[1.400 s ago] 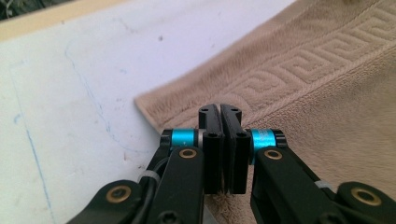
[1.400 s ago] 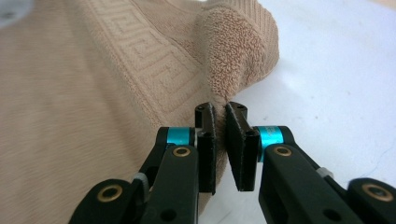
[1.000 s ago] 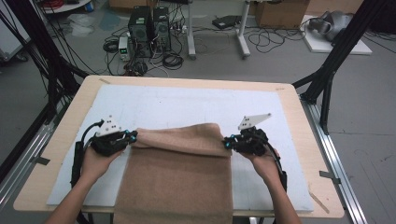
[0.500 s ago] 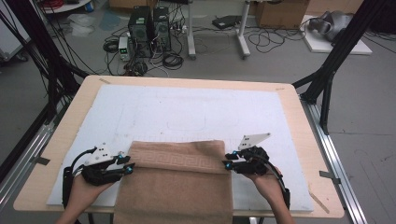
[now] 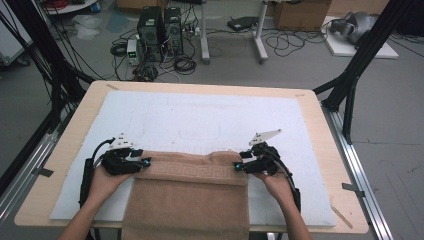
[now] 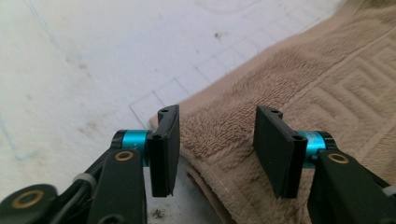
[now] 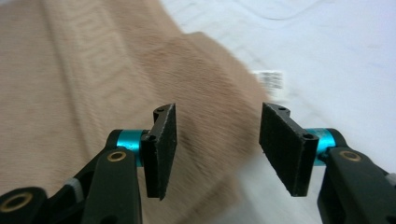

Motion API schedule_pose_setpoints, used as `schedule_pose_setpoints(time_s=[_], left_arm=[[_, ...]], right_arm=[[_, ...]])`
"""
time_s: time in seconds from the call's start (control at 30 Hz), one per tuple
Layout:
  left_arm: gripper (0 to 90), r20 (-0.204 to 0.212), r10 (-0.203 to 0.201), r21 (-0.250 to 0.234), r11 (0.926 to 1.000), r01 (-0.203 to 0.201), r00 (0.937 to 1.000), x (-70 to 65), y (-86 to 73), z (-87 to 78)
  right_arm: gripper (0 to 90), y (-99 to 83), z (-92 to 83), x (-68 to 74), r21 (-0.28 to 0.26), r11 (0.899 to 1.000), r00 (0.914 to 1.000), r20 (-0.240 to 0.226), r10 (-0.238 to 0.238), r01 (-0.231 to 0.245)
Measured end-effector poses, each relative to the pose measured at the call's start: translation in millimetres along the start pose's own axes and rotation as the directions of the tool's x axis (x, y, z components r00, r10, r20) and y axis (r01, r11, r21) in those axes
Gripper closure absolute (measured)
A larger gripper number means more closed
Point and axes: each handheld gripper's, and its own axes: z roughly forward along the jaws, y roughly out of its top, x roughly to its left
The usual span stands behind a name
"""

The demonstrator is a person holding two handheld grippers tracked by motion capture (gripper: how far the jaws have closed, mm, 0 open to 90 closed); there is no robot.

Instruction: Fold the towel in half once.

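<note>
Flanking the folded towel [image 5: 187, 195] on the white mat [image 5: 210, 120], left tongs [image 5: 145, 162] and right tongs [image 5: 238, 167] have just been opening

Nothing legible anywhere. Small white sewn-in tag [image 7: 270, 79] at the corner of the tan terry towel [image 7: 93, 93], seen in the right gripper view, printed with dark barcode-like stripes, too blurred to read. Greek-key band woven into the towel, a pattern only, no letters or numbers.
</note>
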Motion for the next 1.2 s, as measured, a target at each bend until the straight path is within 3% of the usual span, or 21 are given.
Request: schedule_pose_setpoints(time_s=[0.1, 0.17, 0.27, 0.4, 0.67, 0.83, 1.03, 1.2], left_arm=[[55.1, 0.028, -0.002, 0.018, 0.9998, 0.002, 0.9996, 2.4, -1.0, 3.1], [59.0, 0.025, 0.009, 0.02, 0.9998, -0.009, 0.9996, 0.4, -0.8, 3.8], [68.5, 0.029, 0.033, 0.02, 0.9993, -0.033, 0.9991, -2.9, -0.4, 2.8], [77.0, 0.03, 0.052, 0.011, 0.9986, -0.052, 0.9982, -4.3, 0.0, 0.7], [77.9, 0.032, 0.047, -0.03, 0.9985, -0.046, 0.9984, -5.0, 3.0, -9.6], [77.9, 0.016, 0.077, -0.062, 0.9952, -0.076, 0.9969, -9.5, 11.7, -18.9], [77.5, 0.019, 0.083, -0.09, 0.9926, -0.081, 0.9964, -12.4, 12.4, -28.3], [76.8, 0.015, 0.085, -0.064, 0.9944, -0.084, 0.9963, -11.4, 11.9, -21.3]], right_arm=[[46.5, 2.6, 7.1, 5.3, 0.013, 1.0, 0.999, -0.039, -0.023, 0.023], [52.3, 3.2, 11.3, 8.4, 0.044, 0.998, 0.9986, -0.026, -0.046, 0.047], [68.5, 3.5, 12.7, 8.4, 0.063, 0.996, 0.9972, -0.044, -0.059, 0.062], [76.9, 5.2, 8.4, 11.0, 0.047, 0.995, 0.9952, -0.049, -0.085, 0.087], [79.8, 6.5, 2.1, 12.7, 0.026, 0.994, 0.9934, -0.056, -0.1, 0.102], [79.9, 9.0, -3.8, 15.8, 0.015, 0.993, 0.9922, -0.049, -0.115, 0.116], [79.8, 12.2, -17.6, 21.0, -0.017, 0.991, 0.9902, -0.044, -0.132, 0.132], [79.9, 11.8, -18.5, 18.9, -0.011, 0.992, 0.9915, -0.032, -0.127, 0.126]])
